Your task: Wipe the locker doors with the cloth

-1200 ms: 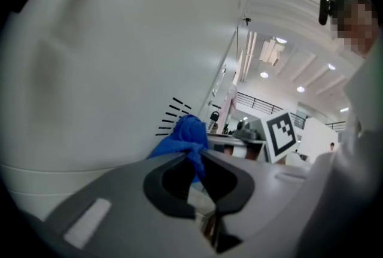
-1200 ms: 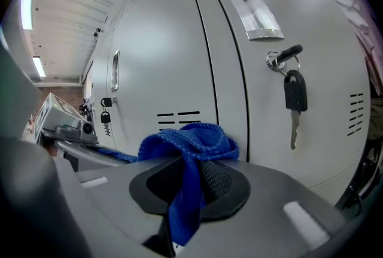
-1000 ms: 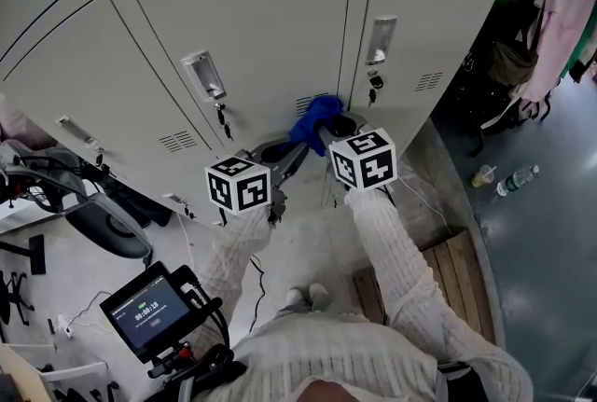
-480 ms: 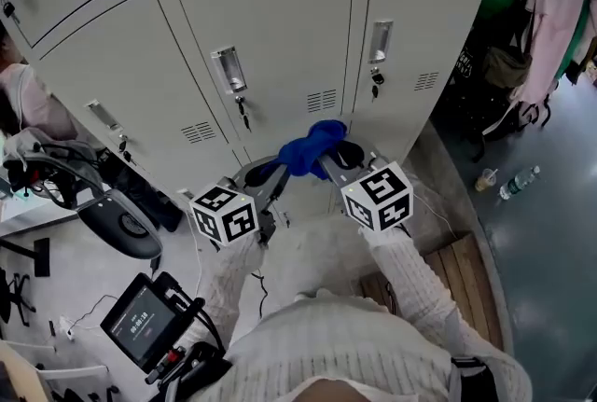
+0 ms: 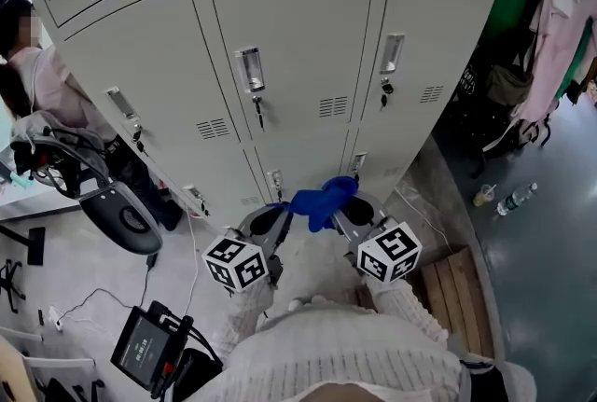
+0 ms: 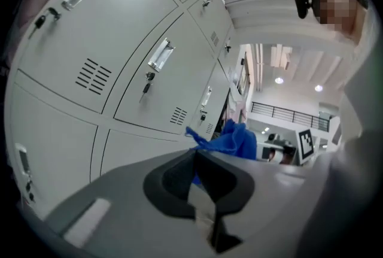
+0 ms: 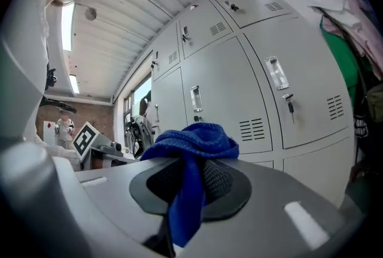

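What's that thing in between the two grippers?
The blue cloth hangs between them. It is bunched in the right gripper, and one corner reaches the left gripper. The head view shows it best.

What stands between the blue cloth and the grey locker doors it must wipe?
Nothing visible does. The crumpled blue cloth, pinched by the right gripper and left gripper, faces the grey metal locker doors with only air between.
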Tool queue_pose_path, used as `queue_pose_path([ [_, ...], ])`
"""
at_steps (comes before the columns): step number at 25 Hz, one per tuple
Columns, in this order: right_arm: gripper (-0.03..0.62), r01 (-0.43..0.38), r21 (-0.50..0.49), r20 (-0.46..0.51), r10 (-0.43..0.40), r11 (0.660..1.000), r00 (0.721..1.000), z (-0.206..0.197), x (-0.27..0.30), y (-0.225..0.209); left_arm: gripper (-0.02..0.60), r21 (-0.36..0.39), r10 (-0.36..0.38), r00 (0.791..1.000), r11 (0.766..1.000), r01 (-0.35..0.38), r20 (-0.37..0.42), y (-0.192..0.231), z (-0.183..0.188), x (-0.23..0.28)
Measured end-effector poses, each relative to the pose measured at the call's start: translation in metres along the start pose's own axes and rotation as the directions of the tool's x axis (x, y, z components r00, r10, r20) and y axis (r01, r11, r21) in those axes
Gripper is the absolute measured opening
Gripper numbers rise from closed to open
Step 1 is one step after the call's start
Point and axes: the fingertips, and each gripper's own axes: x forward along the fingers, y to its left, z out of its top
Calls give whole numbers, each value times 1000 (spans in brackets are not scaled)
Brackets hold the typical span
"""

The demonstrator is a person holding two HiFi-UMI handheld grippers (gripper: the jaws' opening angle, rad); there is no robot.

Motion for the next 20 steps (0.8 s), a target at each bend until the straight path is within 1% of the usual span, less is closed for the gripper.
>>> queue_pose_path([
  [2, 58, -12, 22, 0, 12, 1000, 1000, -6, -6, 7, 6, -37, 1, 1000, 999, -1, 5, -3, -10, -5],
  [4, 58, -12, 30, -3, 12, 999, 1000, -13, -14, 13, 6, -56, -11, 1000, 998, 10, -12, -11, -22, -6],
  [6, 58, -16, 29, -13, 17, 999, 1000, -17, -18, 17, 6, -49, -29, 999, 998, 28, -27, -20, -28, -4],
  [9, 58, -42, 13, -24, 42, 999, 999, -20, -18, 24, 6, -13, -65, 997, 998, 64, -41, -32, -31, 0],
  [11, 58, -50, -6, -30, 50, 999, 998, -21, -18, 26, 6, -21, -96, 994, 995, 95, -42, -38, -32, -1],
  [13, 58, -48, -23, -32, 47, 999, 998, -21, -19, 26, 6, -37, -122, 992, 992, 121, -17, -42, -30, -4],
  [14, 58, -45, -27, -32, 44, 999, 999, -20, -20, 25, 6, -33, -131, 991, 991, 131, 5, -44, -27, -7],
  [17, 58, -28, -30, -29, 27, 999, 999, -22, -21, 24, 6, 13, -143, 988, 990, 143, 64, -48, -18, -15],
  [20, 58, -24, -29, -31, 23, 999, 999, -25, -21, 25, 6, 48, -150, 985, 988, 146, 84, -52, -15, -16],
])
